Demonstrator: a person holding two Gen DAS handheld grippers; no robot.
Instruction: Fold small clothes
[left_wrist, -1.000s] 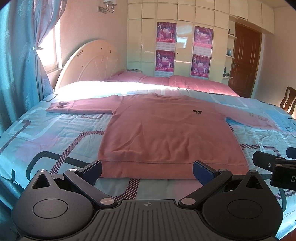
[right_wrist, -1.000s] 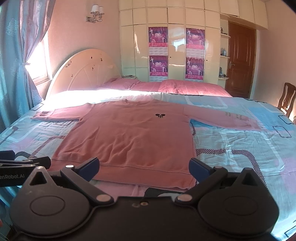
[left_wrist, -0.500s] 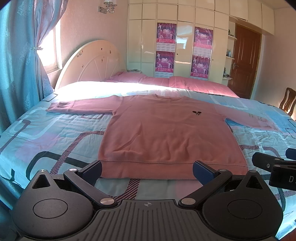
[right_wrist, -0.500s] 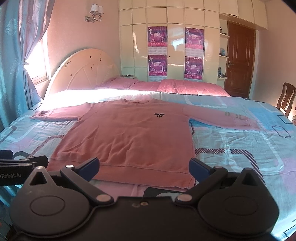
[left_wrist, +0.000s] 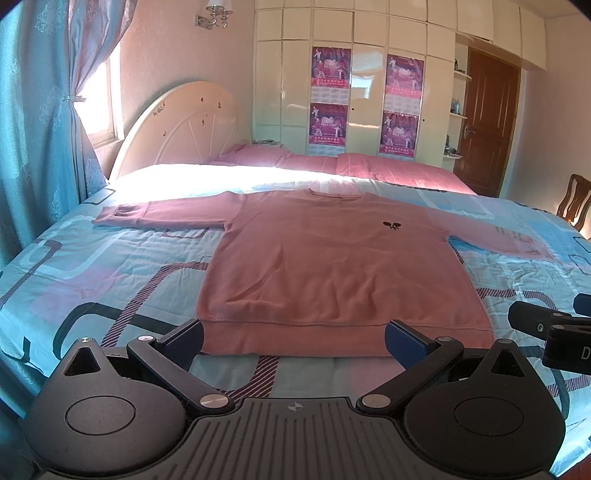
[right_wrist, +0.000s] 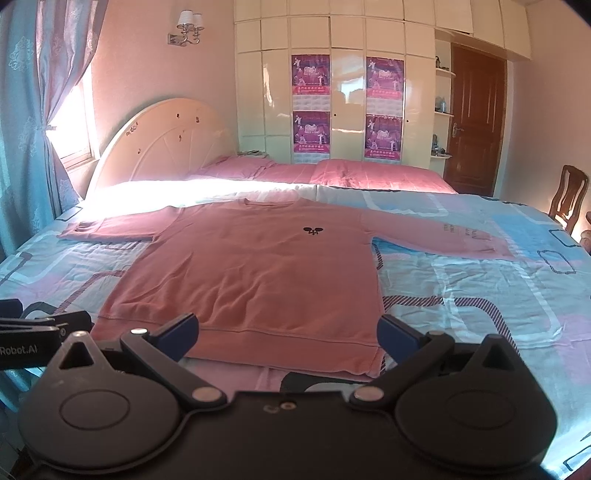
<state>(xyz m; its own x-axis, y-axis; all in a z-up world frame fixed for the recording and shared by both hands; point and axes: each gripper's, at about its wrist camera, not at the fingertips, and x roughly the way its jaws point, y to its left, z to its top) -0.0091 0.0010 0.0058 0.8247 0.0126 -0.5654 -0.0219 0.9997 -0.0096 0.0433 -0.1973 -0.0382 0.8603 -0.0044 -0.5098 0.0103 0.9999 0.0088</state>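
Note:
A pink long-sleeved sweater (left_wrist: 332, 266) lies flat, front up, on the bed, sleeves spread to both sides; it also shows in the right wrist view (right_wrist: 258, 273). A small black logo (left_wrist: 390, 225) marks its chest. My left gripper (left_wrist: 293, 338) is open and empty, hovering just in front of the sweater's bottom hem. My right gripper (right_wrist: 286, 334) is open and empty, in front of the hem's right part. Each gripper shows at the edge of the other's view: the right one (left_wrist: 550, 328) and the left one (right_wrist: 33, 332).
The bed has a blue and pink patterned cover (left_wrist: 110, 280) and pink pillows (left_wrist: 388, 170) at the far side by a cream headboard (left_wrist: 177, 129). A blue curtain (left_wrist: 33, 129) hangs left. A wardrobe with posters, a brown door (left_wrist: 487, 125) and a wooden chair (right_wrist: 567, 195) stand behind.
Both grippers have drifted very slightly; the view of the sweater is almost the same. Both stay open and empty.

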